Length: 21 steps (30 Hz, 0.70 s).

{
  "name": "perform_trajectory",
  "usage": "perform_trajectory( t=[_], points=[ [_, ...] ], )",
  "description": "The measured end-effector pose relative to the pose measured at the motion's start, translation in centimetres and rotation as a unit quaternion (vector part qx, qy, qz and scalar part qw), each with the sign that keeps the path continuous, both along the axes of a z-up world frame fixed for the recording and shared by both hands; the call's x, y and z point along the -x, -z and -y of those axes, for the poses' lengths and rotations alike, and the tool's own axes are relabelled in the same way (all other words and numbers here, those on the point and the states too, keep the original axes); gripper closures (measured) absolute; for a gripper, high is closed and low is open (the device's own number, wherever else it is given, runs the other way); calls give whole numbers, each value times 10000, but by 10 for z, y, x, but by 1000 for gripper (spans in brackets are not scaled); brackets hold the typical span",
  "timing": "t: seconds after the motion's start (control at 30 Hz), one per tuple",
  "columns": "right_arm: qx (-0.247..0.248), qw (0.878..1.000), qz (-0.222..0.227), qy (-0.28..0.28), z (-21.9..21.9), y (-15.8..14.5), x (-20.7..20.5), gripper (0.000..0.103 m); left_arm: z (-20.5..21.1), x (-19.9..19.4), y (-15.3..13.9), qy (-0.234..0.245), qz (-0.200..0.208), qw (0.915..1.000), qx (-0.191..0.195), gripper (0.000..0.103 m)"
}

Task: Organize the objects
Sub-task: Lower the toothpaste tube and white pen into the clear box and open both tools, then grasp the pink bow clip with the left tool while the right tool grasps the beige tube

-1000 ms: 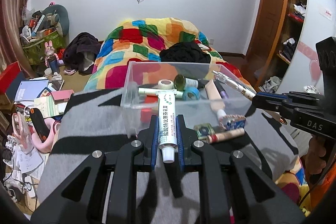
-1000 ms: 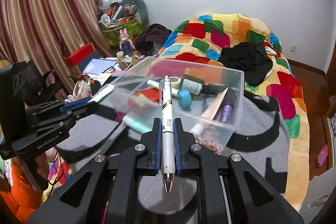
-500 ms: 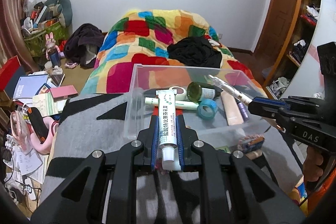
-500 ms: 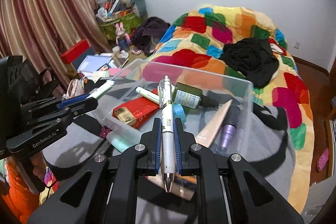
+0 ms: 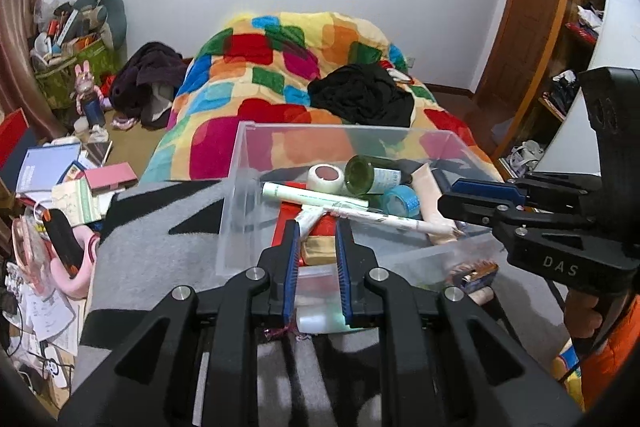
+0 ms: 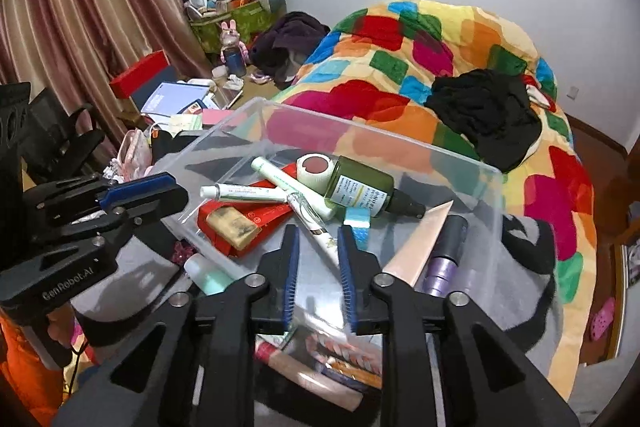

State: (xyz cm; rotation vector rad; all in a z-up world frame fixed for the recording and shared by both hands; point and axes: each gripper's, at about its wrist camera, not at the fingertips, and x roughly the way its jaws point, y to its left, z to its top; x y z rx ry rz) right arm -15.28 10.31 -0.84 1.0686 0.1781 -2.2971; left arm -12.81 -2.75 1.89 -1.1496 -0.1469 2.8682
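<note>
A clear plastic box (image 5: 344,126) (image 6: 360,125) stands on a grey and black blanket. My left gripper (image 5: 317,227) (image 6: 176,193) hangs over its near wall, jaws slightly apart and empty. The white ointment tube (image 6: 240,191) (image 5: 310,223) lies loose in the box just ahead of those tips. My right gripper (image 6: 318,231) (image 5: 444,199) is over the box too. Its jaws are opening with nothing pressed between them. The white pen (image 6: 316,227) (image 5: 380,219) rests on the box's contents below them. The box also holds a green bottle (image 6: 360,187), tape rolls, a red packet (image 6: 240,219) and a peach tube (image 6: 420,239).
A mint-capped bottle (image 6: 208,275) and several small items (image 5: 476,273) lie on the blanket (image 5: 160,227) in front of the box. Behind it is a bed with a patchwork quilt (image 5: 280,67). Books and clutter (image 5: 60,179) cover the floor at the left.
Both grippers moved forward over the box. The tube left the left jaws and the pen left the right jaws; both now lie inside the box.
</note>
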Motion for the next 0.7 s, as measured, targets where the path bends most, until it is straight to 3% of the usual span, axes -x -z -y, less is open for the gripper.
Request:
perform_trajectory(
  t=[0.13, 0.37, 0.5, 0.7],
  points=[
    [35, 9999, -128, 5, -10, -6, -17, 82, -6, -14, -5, 110, -87, 9999, 92, 86],
    [53, 9997, -229, 93, -29, -8, -44, 78, -5, -37, 6, 107, -7, 9998, 147, 74],
    [26, 9996, -226, 146, -38, -3, -56, 71, 5, -48, 19, 17, 165, 9998, 90, 65],
    [-9, 9998, 45, 183, -47, 20, -67, 64, 20, -51, 47, -123, 598, 9981, 122, 64]
  ],
)
